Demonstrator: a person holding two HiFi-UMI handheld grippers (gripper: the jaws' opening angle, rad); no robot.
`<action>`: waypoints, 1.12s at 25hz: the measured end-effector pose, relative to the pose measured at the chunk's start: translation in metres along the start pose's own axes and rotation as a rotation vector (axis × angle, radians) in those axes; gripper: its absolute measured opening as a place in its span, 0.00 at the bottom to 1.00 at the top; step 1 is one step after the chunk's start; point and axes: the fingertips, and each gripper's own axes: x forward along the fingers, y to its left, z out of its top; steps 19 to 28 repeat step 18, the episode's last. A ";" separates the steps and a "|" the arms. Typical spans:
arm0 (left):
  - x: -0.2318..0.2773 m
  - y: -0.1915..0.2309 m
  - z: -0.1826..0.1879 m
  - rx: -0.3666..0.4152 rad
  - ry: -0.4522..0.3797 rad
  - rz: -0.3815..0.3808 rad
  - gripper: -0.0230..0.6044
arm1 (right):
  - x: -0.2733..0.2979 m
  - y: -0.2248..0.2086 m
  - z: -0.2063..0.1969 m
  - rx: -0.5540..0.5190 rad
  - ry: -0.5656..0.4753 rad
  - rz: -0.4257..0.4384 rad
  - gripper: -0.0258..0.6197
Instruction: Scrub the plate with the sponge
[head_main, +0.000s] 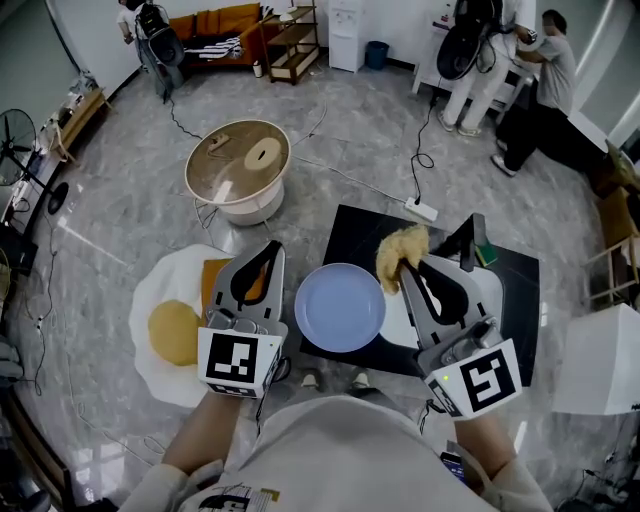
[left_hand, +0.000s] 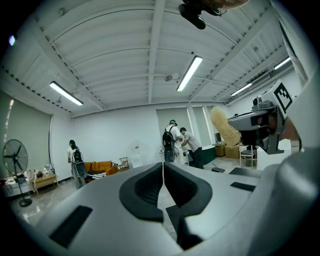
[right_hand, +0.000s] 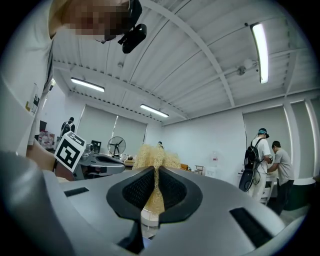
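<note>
Beside the plate (head_main: 340, 307), right gripper (head_main: 404, 266) pinches the sponge (head_main: 400, 246), its base hidden; left gripper (head_main: 271, 247) pressed together, empty.

Below me the grey marbled floor (head_main: 120, 215) carries everything. A black mat (head_main: 510, 290) lies flat on it in front of my feet. On the mat's left part sits the pale blue plate (head_main: 340, 307), and a small green block (head_main: 486, 253) lies near its far edge. To my left a white sheet (head_main: 160, 290) is spread on the floor, bearing an orange slab (head_main: 213, 275) and a yellow disc (head_main: 174, 332). Farther off stand a round lidded tub (head_main: 238, 165) and a white power strip (head_main: 421, 210).
</note>
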 end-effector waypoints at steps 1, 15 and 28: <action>-0.001 -0.002 0.003 -0.008 -0.009 0.005 0.08 | -0.002 0.000 -0.001 -0.001 -0.003 -0.005 0.12; -0.010 -0.004 0.014 -0.007 -0.026 0.012 0.08 | -0.010 -0.005 -0.002 0.018 -0.014 -0.033 0.12; -0.011 -0.005 0.015 -0.006 -0.028 0.013 0.08 | -0.010 -0.006 -0.002 0.022 -0.016 -0.034 0.12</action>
